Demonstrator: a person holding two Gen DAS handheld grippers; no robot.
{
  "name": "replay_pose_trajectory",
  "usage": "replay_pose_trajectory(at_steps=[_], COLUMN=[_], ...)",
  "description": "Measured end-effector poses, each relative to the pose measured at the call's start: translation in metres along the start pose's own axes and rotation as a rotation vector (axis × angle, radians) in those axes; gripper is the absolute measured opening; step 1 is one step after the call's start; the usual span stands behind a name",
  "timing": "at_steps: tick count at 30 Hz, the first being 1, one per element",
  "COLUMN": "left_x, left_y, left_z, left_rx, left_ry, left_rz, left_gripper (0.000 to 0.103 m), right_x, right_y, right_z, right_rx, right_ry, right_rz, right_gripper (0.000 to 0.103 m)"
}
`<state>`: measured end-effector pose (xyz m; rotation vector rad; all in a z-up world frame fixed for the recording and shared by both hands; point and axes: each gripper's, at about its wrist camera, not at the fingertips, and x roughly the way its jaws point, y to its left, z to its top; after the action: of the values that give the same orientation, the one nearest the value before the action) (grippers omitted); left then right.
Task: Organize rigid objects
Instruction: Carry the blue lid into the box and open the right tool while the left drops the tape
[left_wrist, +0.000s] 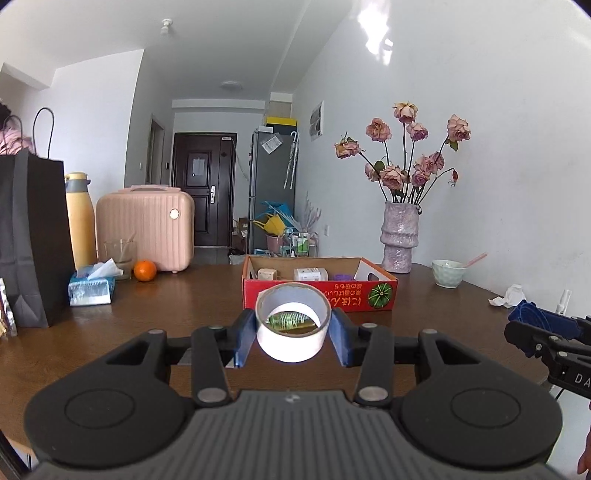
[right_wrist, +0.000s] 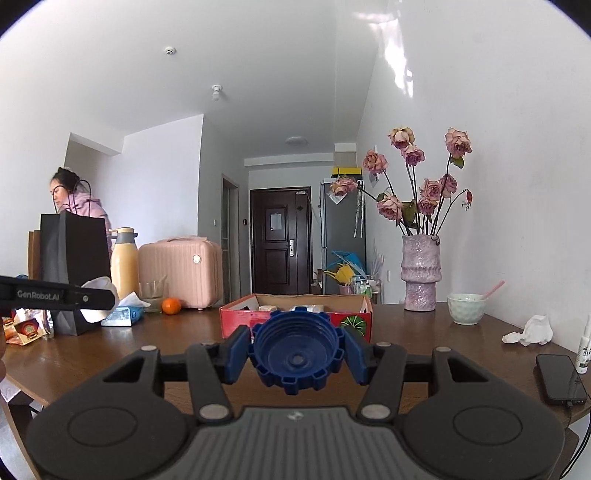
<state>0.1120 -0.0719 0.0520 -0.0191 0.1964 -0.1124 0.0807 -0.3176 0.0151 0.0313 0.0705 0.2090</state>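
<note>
My left gripper (left_wrist: 291, 334) is shut on a white roll of tape (left_wrist: 293, 347), held above the brown table (left_wrist: 177, 314) just in front of the red cardboard box (left_wrist: 321, 295). The box holds several small items. My right gripper (right_wrist: 295, 354) is shut on a blue ridged plastic cap (right_wrist: 297, 356), its hollow side facing the camera, also in front of the red box (right_wrist: 236, 319). In the left wrist view the right gripper (left_wrist: 546, 332) shows at the right edge with the blue cap (left_wrist: 532, 314). The left gripper's body and the tape (right_wrist: 98, 295) appear at the left of the right wrist view.
A pink vase of roses (left_wrist: 400, 240), a pale bowl (left_wrist: 448, 272) and crumpled tissue (left_wrist: 508, 295) stand right. A tissue pack (left_wrist: 90, 290), orange (left_wrist: 144, 270), glass, yellow flask and black bag (left_wrist: 31, 236) stand left. A phone (right_wrist: 559, 378) lies near right. A person (right_wrist: 79, 199) is behind the bag.
</note>
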Motion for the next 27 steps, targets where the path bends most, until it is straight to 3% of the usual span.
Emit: replay_pose_trajectory(at_steps=[7, 12, 16, 22, 25, 27], left_x=[0.035, 0.071, 0.117, 0.215, 0.27, 0.312], left_y=[0.009, 0.025, 0.037, 0.049, 0.055, 0.059], left_z=[0.026, 0.065, 0.103, 0.154, 0.168, 0.167], left_rx=[-0.014, -0.021, -0.003, -0.009, 0.018, 0.029], left_ry=[-0.044, -0.099, -0.09, 0.013, 0.106, 0.201], left_rz=[-0.002, -0.008, -0.032, -0.035, -0.052, -0.062], left_gripper=[0.044, 0.044, 0.044, 0.044, 0.044, 0.044], right_x=[0.034, 0.077, 0.13, 0.229, 0.284, 0.325], right_y=[-0.007, -0.017, -0.034, -0.068, -0.081, -0.089], right_z=[0.016, 0.046, 0.075, 0.13, 0.154, 0.162], right_rx=[-0.021, -0.029, 0.048, 0.14, 0.141, 0.152], right_ry=[-0.045, -0.081, -0.027, 0.076, 0.148, 0.24], right_rz=[-0.021, 0.003, 0.071, 0.126, 0.142, 0.171], right_gripper=[0.053, 0.053, 0.053, 0.053, 0.053, 0.053])
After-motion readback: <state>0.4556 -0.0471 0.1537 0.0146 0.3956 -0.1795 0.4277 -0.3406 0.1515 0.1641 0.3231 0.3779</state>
